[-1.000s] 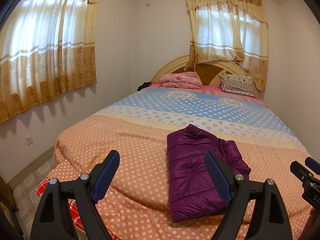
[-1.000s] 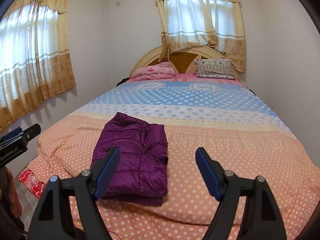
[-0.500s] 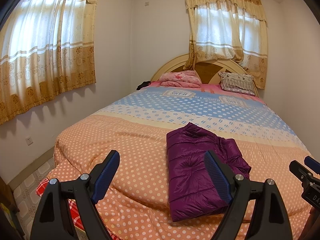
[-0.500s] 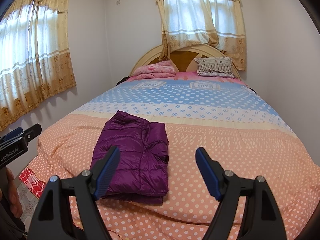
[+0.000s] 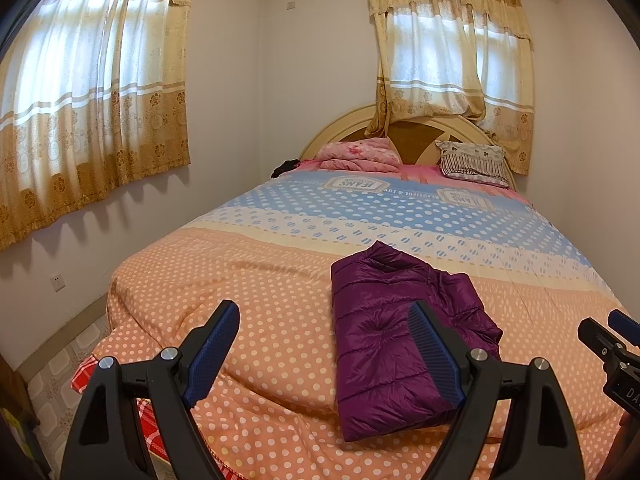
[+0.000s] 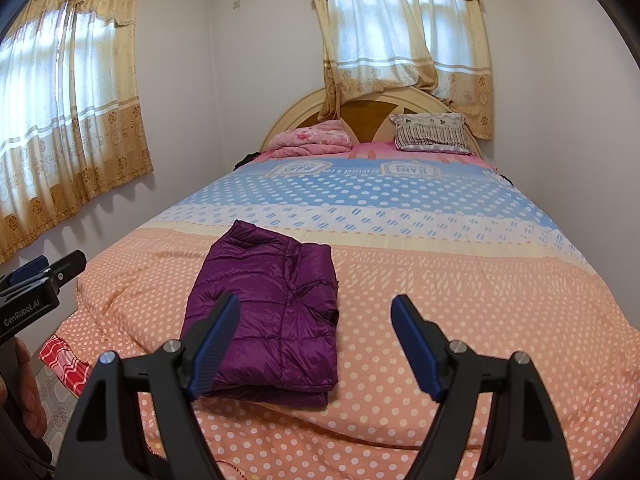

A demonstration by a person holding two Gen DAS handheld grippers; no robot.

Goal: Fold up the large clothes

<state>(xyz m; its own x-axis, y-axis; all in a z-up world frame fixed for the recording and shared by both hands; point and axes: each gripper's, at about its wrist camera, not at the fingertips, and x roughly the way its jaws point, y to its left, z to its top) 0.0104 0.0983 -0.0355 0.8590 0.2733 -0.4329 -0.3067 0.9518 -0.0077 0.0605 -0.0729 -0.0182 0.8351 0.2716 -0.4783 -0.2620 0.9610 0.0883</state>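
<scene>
A purple quilted jacket (image 5: 384, 340) lies folded into a compact rectangle on the orange polka-dot part of the bedspread (image 5: 248, 280), near the foot of the bed. My left gripper (image 5: 324, 312) hovers before the bed, open and empty, with the jacket ahead and to its right. In the right wrist view the same jacket (image 6: 272, 304) lies ahead and to the left of my right gripper (image 6: 316, 308), which is also open with nothing between its fingers. Neither gripper touches the jacket.
The bed fills the room between a wall with a curtained window (image 5: 88, 92) on the left and a plain wall on the right. A pink blanket (image 5: 360, 154) and a striped pillow (image 5: 472, 162) lie at the headboard. A red checked cloth (image 6: 64, 364) hangs at the foot corner.
</scene>
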